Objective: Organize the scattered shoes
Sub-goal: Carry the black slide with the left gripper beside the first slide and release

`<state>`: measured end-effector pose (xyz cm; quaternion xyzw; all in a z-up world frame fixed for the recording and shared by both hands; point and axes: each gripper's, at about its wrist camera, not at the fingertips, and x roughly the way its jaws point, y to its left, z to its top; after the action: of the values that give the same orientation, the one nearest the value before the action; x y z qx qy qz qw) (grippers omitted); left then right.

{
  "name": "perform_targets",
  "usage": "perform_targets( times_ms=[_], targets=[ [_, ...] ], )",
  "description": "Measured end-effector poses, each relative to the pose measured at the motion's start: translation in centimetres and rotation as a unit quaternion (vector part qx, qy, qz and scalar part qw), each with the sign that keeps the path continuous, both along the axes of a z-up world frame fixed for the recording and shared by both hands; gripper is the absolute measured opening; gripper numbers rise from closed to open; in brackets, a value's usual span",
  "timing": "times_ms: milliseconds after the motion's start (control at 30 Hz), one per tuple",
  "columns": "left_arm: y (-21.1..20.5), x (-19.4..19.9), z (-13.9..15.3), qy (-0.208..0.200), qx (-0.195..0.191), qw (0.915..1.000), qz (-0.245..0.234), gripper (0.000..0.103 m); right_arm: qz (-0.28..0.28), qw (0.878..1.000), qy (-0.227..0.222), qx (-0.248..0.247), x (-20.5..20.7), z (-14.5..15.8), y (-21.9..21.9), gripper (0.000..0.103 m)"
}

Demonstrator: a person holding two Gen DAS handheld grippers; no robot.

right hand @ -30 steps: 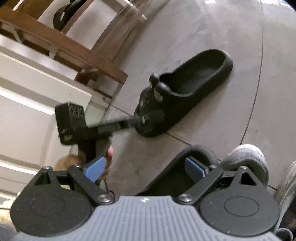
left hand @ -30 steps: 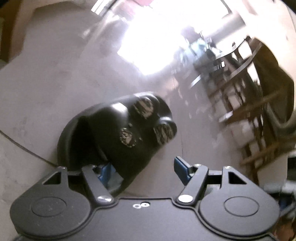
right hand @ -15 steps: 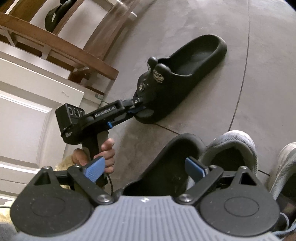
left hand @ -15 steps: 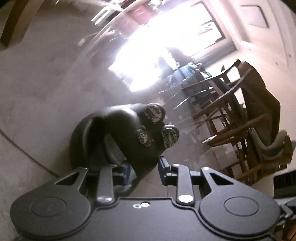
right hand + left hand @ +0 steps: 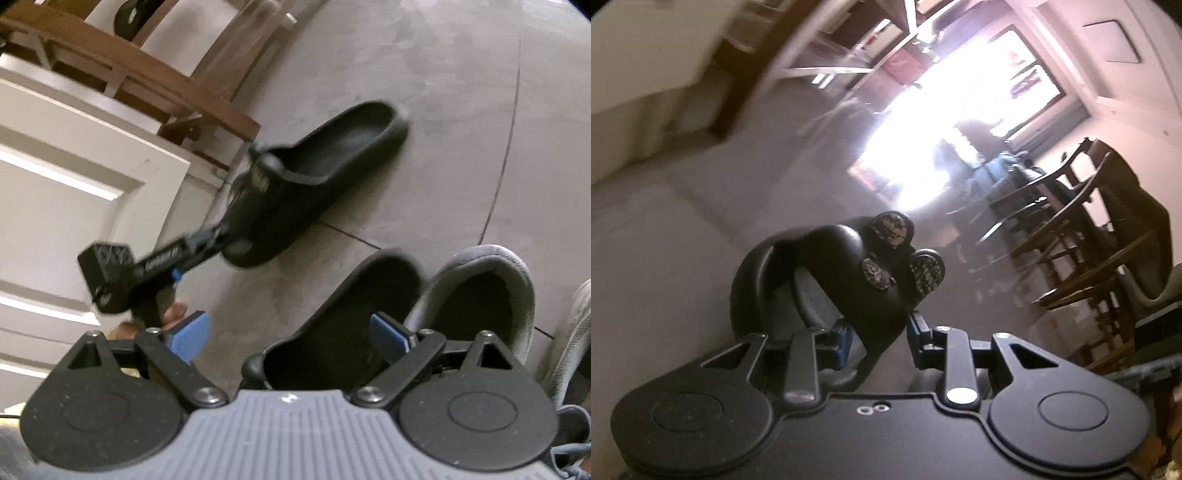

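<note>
Black slide w/ charms [image 5: 849, 291] toe-clamped, tilted; 2nd black slide [image 5: 343, 332] beside grey sneaker [image 5: 484, 299].

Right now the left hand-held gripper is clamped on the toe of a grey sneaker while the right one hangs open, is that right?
Not quite. The left hand-held gripper is clamped on the toe of a black slide, not a grey sneaker; the right wrist view shows this. The grey sneaker sits untouched, and the right hand-held gripper does hang open.

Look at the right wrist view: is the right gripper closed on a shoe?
No: the right gripper stands wide open above a black slipper, its blue fingertips apart and touching nothing.
</note>
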<state>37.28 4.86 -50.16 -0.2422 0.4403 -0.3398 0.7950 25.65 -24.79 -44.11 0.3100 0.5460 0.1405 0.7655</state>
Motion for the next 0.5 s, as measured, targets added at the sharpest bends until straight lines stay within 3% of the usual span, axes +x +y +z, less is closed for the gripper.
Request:
perform_targets(
  times_ms=[333, 400, 433, 500],
  targets=[
    [3.1, -9.9, -0.6, 0.050, 0.025, 0.9984, 0.013, 0.026, 0.045, 0.999, -0.023, -0.001, -0.2, 1.0, 1.9, 0.095],
    [4.0, -10.6, -0.7, 0.054, 0.031, 0.9979, 0.016, 0.037, 0.061, 0.998, -0.033, -0.001, -0.5, 1.4, 2.4, 0.095],
    [4.2, -10.6, -0.8, 0.065, 0.034, 0.9973, 0.010, 0.049, 0.064, 0.997, -0.034, -0.003, -0.5, 1.4, 2.4, 0.095],
    [4.2, -10.4, -0.8, 0.086, 0.043, 0.9954, -0.002, 0.057, 0.083, 0.995, -0.041, -0.038, -0.9, 1.8, 2.9, 0.095]
  ],
)
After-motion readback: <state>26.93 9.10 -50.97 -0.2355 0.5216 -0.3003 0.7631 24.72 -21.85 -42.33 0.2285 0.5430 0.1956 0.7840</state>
